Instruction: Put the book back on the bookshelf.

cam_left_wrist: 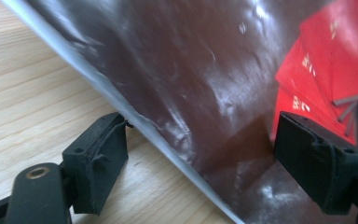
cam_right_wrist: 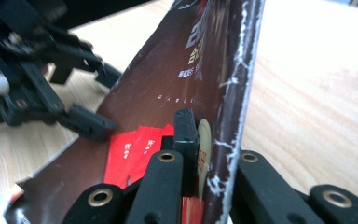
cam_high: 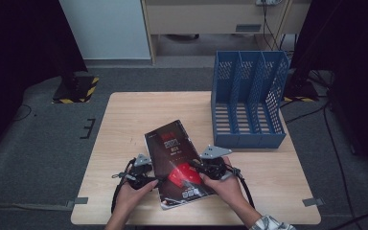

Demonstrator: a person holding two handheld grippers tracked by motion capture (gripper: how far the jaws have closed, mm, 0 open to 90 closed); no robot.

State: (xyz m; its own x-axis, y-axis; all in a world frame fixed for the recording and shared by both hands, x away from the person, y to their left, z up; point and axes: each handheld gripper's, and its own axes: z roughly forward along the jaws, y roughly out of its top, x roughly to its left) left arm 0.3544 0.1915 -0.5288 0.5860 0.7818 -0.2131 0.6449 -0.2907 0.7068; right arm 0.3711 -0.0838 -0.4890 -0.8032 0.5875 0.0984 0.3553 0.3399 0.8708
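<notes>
Right gripper (cam_high: 197, 168) was clamped on the right edge of the dark book (cam_high: 177, 160), one jaw on the cover and one beneath, the spine edge lifted. Left gripper (cam_high: 154, 180) stood with jaws apart around the book's left edge, one over the cover, one over the wooden table (cam_high: 124, 120), not pressing it. That book lay near the front middle; a blue file rack (cam_high: 247, 98) stood far right.
</notes>
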